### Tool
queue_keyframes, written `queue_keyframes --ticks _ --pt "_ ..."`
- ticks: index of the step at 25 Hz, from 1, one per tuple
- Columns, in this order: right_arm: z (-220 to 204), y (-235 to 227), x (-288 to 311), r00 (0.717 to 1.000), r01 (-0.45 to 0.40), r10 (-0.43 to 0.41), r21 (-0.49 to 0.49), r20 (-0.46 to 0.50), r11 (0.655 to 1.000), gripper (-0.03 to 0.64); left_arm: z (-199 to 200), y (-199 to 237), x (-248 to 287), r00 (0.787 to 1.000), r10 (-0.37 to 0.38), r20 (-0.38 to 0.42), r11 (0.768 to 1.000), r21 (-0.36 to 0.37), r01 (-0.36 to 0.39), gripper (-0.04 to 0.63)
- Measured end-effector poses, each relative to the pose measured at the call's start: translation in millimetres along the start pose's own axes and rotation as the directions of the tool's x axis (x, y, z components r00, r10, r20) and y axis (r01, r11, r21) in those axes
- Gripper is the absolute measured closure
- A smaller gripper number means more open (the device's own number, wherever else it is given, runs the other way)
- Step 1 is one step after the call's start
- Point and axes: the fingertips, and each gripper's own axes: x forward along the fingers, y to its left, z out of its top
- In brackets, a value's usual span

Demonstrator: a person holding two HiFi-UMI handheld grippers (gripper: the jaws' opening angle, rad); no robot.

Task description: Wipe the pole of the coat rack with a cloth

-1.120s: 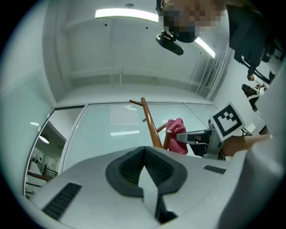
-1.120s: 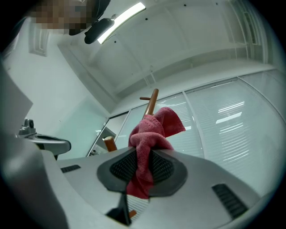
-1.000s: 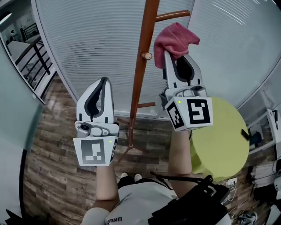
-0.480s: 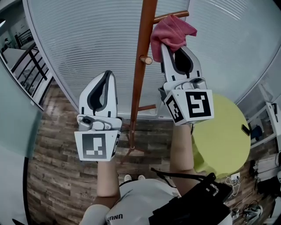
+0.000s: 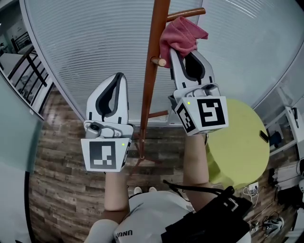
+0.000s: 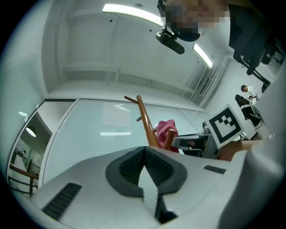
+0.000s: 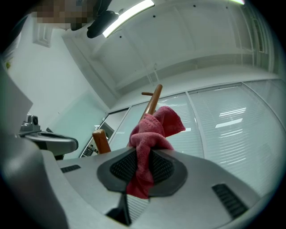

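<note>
The brown wooden pole (image 5: 153, 61) of the coat rack rises between my two grippers, with short pegs (image 5: 158, 61) sticking out. My right gripper (image 5: 178, 51) is shut on a pink cloth (image 5: 179, 36), which bunches up beside the pole's right side, just under an upper peg (image 5: 187, 14). In the right gripper view the cloth (image 7: 149, 136) is pinched between the pads, with the pole (image 7: 152, 103) behind it. My left gripper (image 5: 118, 78) is shut with nothing in it, left of the pole. The left gripper view shows the pole (image 6: 145, 120) and the cloth (image 6: 164, 131) beyond the closed jaws.
A glass wall with horizontal blinds (image 5: 90, 42) stands right behind the rack. The rack's feet (image 5: 141, 156) rest on a wood floor (image 5: 61, 180). A round yellow-green table (image 5: 240, 147) sits at the right, and a black railing (image 5: 28, 71) at the far left.
My right gripper has carried the cloth up and left, closer to the pole and the upper peg. The left gripper has risen slightly, still shut.
</note>
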Motion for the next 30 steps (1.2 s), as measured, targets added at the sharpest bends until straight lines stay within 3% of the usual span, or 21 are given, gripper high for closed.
queue_keyframes --ticks 17,25,28,30 --pt "-33 9 -12 0.996 0.004 -0.001 0.031 -0.090 1.000 0.543 -16 0 -7 0.999 0.001 -0.032 0.999 -0.045 -0.002 0.582" --pt "-42 16 -16 0.993 0.001 0.003 0.034 -0.118 0.999 0.543 -18 4 -10 1.000 -0.009 -0.016 1.000 -0.001 0.009 0.582" --pt "-45 17 -18 0.992 -0.002 0.007 0.038 -0.127 0.999 0.543 -21 4 -10 0.999 -0.001 -0.040 0.999 -0.036 -0.001 0.583" --pt "-50 19 -20 0.990 0.000 0.006 0.044 -0.140 0.999 0.543 -21 4 -11 1.000 -0.006 -0.027 1.000 -0.019 0.006 0.583"
